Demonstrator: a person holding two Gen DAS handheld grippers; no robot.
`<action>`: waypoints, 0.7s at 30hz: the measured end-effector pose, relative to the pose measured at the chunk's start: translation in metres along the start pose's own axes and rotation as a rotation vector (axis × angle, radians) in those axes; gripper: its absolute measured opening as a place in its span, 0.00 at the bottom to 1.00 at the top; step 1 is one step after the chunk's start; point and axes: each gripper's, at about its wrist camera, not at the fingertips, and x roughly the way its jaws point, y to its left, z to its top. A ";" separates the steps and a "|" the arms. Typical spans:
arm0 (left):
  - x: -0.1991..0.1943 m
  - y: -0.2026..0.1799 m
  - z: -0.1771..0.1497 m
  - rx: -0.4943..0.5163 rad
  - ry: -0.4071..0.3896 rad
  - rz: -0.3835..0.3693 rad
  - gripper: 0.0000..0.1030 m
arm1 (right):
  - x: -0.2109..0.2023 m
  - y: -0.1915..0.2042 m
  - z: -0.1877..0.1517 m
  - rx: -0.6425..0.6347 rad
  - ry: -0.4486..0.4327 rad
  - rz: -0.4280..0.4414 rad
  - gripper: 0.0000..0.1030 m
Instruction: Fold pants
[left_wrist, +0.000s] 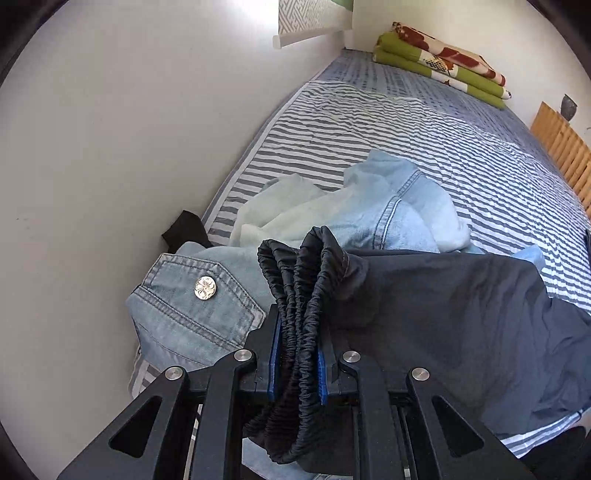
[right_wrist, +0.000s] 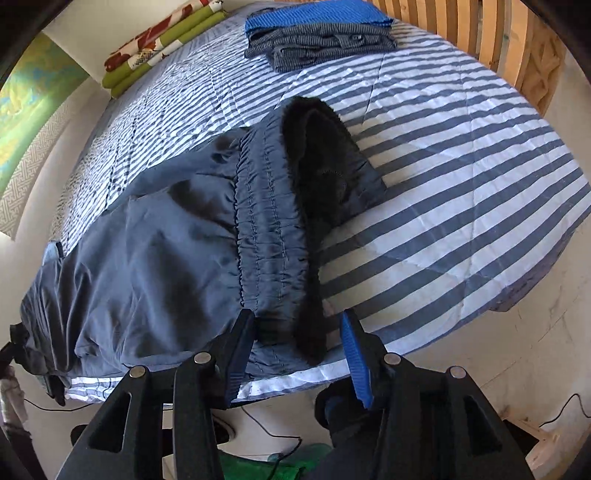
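Dark pants (right_wrist: 155, 251) lie across the striped bed (right_wrist: 461, 184). Left hand-held gripper (left_wrist: 297, 354) pinches the bunched elastic cuffs; right hand-held gripper (right_wrist: 295, 354), half-open, straddles the waistband unclamped. Close squarely before lifting, keeping layers aligned.

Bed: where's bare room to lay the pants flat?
Free: striped quilt between the dark pants, the folded blue stack and the wooden rail. Crowded: the wall side, with the denim jacket and pale garments.
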 end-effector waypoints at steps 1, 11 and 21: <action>-0.002 -0.001 0.000 -0.001 0.000 0.003 0.15 | 0.004 -0.001 0.001 0.018 0.010 0.030 0.42; -0.008 -0.010 0.006 0.002 -0.006 0.011 0.15 | -0.037 0.039 0.070 -0.114 -0.133 0.037 0.05; -0.010 0.002 0.008 -0.061 0.002 0.012 0.15 | -0.034 -0.001 0.114 -0.098 -0.009 0.043 0.10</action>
